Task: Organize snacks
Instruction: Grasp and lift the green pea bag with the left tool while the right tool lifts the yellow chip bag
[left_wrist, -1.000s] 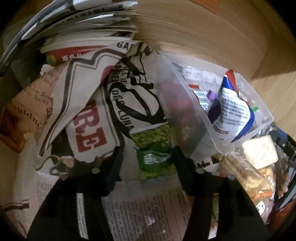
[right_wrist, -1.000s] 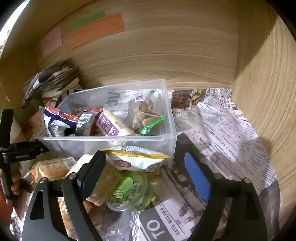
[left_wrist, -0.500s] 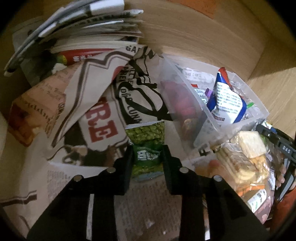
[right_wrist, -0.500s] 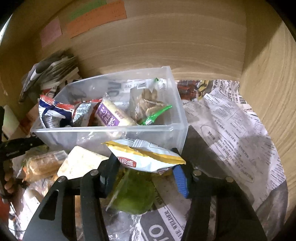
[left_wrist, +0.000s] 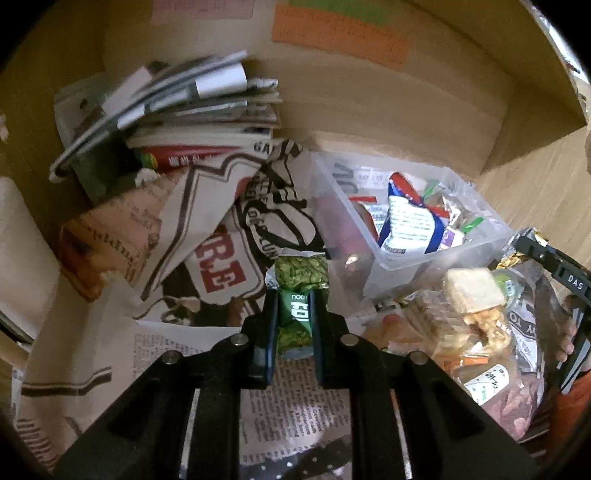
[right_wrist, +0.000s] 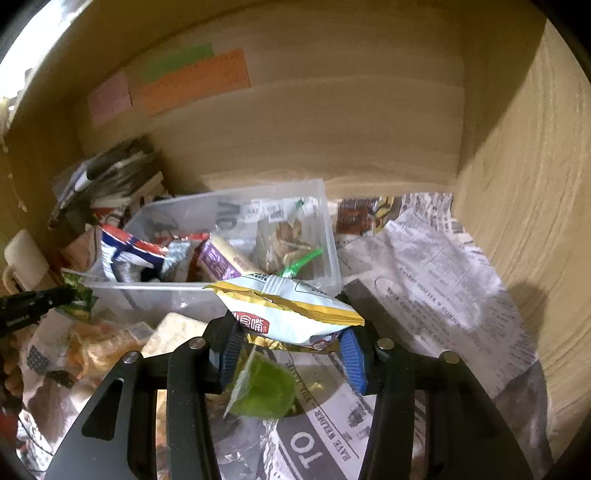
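The left claw (left_wrist: 293, 325) is clenched on a green pea packet (left_wrist: 300, 295), its jaws having just been closing with the packet between them. The packet stands with its long axis pointing away from the claw, top end free. The clear bin (left_wrist: 491, 236) lies ahead and to the right of this claw, close by, its near corner just beyond the packet.

The right claw (right_wrist: 291, 343) has also just been closing and now grasps a white-and-yellow packet (right_wrist: 288, 310), which lies crosswise between the pads, long axis side to side. The bin's front wall (right_wrist: 155, 295) is directly ahead of it and near, so this hand looks the closer of the two to a drop; a short move forward over the rim would likely do.

The bin holds a blue-and-white bag (right_wrist: 125, 251), a purple bar (right_wrist: 218, 262), a clear cracker bag (right_wrist: 284, 236) and a few others. Loose snacks (left_wrist: 472, 314) still lie on newspaper (right_wrist: 436, 266) in front of it, including a green jelly cup (right_wrist: 266, 387) under the right claw.
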